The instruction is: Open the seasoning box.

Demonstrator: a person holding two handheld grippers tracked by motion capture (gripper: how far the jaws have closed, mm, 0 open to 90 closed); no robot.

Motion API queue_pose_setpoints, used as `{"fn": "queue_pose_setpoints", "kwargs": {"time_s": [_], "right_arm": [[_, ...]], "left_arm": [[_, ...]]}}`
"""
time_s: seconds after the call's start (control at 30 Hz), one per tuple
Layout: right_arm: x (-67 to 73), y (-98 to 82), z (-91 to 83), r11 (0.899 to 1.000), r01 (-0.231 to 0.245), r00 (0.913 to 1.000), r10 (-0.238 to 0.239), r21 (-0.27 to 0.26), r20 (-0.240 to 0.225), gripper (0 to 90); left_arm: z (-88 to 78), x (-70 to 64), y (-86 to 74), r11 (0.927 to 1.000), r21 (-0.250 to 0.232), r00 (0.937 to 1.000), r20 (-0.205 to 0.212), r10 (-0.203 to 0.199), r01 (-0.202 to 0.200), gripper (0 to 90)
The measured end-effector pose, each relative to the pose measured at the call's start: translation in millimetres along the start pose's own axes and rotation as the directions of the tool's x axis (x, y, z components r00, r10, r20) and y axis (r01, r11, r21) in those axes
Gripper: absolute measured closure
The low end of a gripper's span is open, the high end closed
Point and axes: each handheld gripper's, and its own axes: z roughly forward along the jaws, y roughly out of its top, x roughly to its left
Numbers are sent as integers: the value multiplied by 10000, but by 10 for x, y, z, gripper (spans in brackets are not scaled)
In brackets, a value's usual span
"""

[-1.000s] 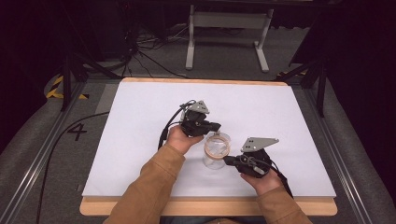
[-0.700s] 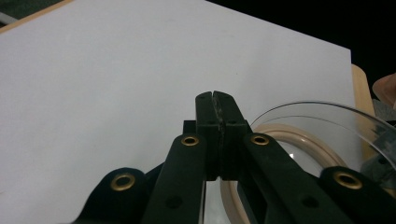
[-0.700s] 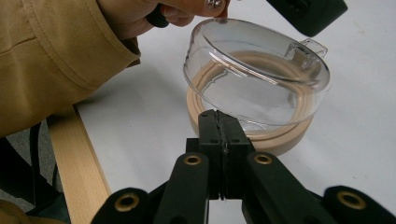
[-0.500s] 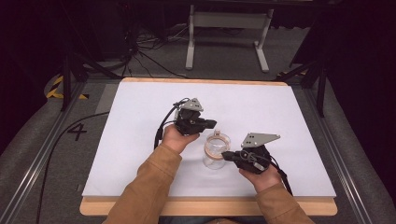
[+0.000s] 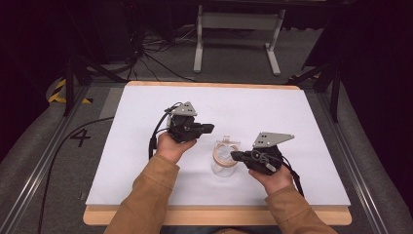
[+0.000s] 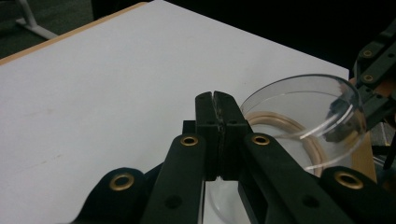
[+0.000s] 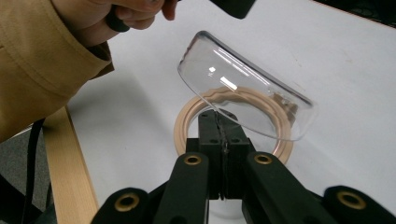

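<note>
A clear glass jar (image 5: 224, 165) with a tan seal ring (image 7: 187, 128) on its mouth stands on the white table top (image 5: 146, 146). Its clear domed lid (image 7: 243, 91) is tilted up over the ring. My right gripper (image 5: 234, 156) comes in from the jar's right, its jaws shut at the lid's near edge (image 7: 219, 112). My left gripper (image 5: 209, 128) hangs up and to the left of the jar, shut with nothing between its jaws. In the left gripper view the lid (image 6: 303, 105) and the seal ring (image 6: 280, 128) lie just beyond the left gripper (image 6: 215, 100).
A wooden edge (image 5: 214, 217) borders the front of the white surface. A cable (image 5: 155, 134) trails from the left gripper. Metal rails (image 5: 44, 161) run along the table's sides, and a stand (image 5: 236, 22) sits on the floor beyond.
My left gripper has drawn back from the jar, up and to the left. The right gripper has stayed at the jar, with the lid now tilted up.
</note>
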Motion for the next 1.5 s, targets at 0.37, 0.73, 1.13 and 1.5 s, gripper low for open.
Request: {"fn": "queue_pose_setpoints", "kwargs": {"time_s": [0.37,0.73,1.13,1.5], "right_arm": [[-98,132,36,9992,227,9997,-230,-343,-93,897],[-218,197,95,9962,241,9985,-281,-834,-465,897],[-361,217,149,9877,480,9965,-575,-1487,-604,896],[-537,156,205,9815,323,9991,-372,-1890,-225,897]], "left_arm": [[-370,27,-222,9990,-157,9968,-674,-433,423,889],[-598,20,-393,9966,-361,9914,-1058,-776,741,883],[-670,27,-457,9952,-478,9909,-1002,-895,850,873],[-607,49,-442,9964,-408,9929,-893,-783,749,867]]}}
